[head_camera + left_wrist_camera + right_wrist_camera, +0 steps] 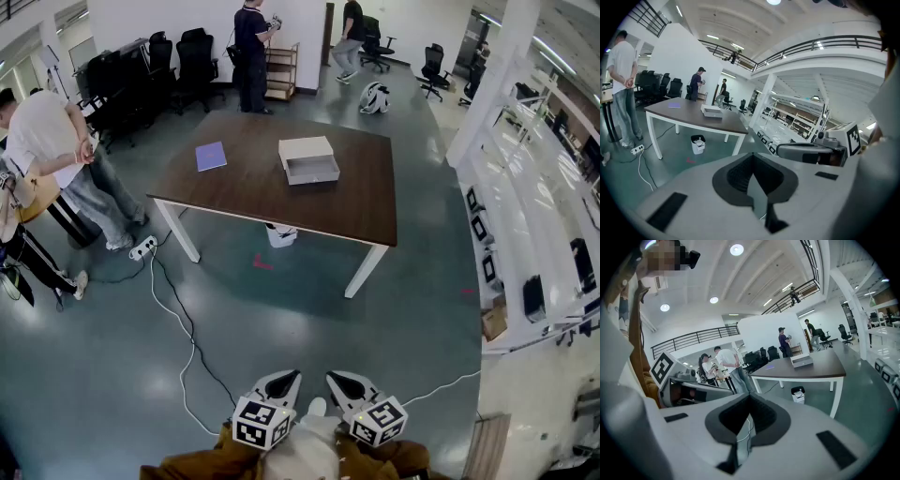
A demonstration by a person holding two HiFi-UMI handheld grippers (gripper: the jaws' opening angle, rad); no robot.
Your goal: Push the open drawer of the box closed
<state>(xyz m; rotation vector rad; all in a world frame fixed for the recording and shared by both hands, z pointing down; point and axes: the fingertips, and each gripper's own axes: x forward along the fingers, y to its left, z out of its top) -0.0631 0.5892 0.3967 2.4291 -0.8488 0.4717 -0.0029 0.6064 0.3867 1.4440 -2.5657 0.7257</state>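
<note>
Room: large hall with a glossy grey-green floor; black office chairs along the upper left of the head view; people stand at the left edge and at the top.
Desk: dark brown desk (253, 192) on white legs, upper middle of the head view; a white bin (280, 234) stands under it.
Box: white box (306, 148) on the desk, near its far edge; its drawer (314, 170) is pulled out toward the bottom of the frame and looks empty; a purple sheet (210, 156) lies well apart to its left.
Left hand-held gripper (284, 379): bottom centre of the head view, well apart from the desk; jaws together, holding nothing.
Right hand-held gripper (339, 377): just beside the left one; jaws likewise closed and empty.
Stage: the push is not yet begun; the drawer stands fully open and the desk must first be approached.
Risk, floor: a white cable (178, 319) runs from a power strip (142, 247) across the floor to the person's feet; it could catch a foot on the walk in.
Risk, push: nothing braces the box; a push on the drawer front may slide the whole box toward the far edge rather than closing it.
Risk, aim: an off-centre push could skew the drawer so that it jams.
</note>
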